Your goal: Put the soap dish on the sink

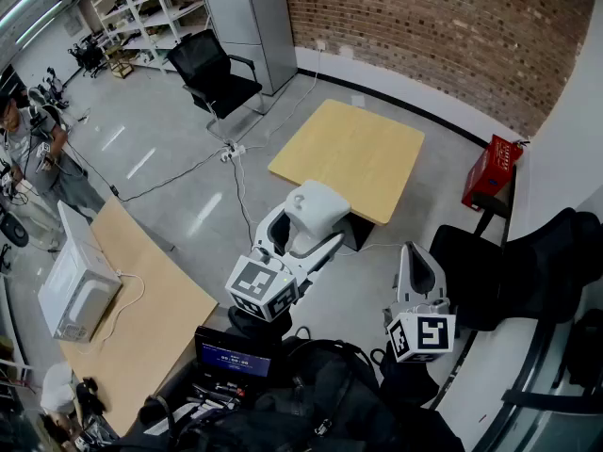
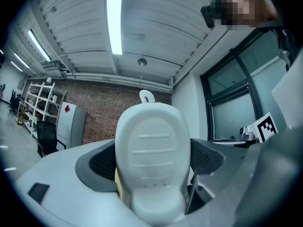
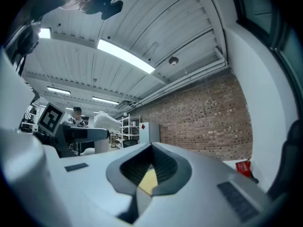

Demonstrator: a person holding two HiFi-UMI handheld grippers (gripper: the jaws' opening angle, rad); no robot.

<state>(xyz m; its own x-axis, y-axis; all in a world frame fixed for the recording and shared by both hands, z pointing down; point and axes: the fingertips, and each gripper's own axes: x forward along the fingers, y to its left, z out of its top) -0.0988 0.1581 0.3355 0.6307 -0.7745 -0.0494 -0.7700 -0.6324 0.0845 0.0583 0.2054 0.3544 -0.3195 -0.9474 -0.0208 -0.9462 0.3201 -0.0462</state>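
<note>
The white soap dish (image 1: 317, 211) sits between the jaws of my left gripper (image 1: 303, 226), held level above the grey floor. In the left gripper view the dish (image 2: 152, 148) stands on edge, its ribbed underside toward the camera, filling the gap of the left gripper (image 2: 152, 167). My right gripper (image 1: 418, 269) hovers to the right of it, jaws together and empty. In the right gripper view, the right gripper (image 3: 151, 149) has its tips meeting with nothing in them. No sink shows in any view.
A square wooden table (image 1: 350, 151) stands ahead, with a black office chair (image 1: 213, 73) and a grey cabinet (image 1: 247, 17) beyond it. A white appliance (image 1: 79, 286) rests on a wooden table (image 1: 151, 328) at the left. There is a red box (image 1: 492, 171) by the brick wall and a black chair (image 1: 528, 271) at the right.
</note>
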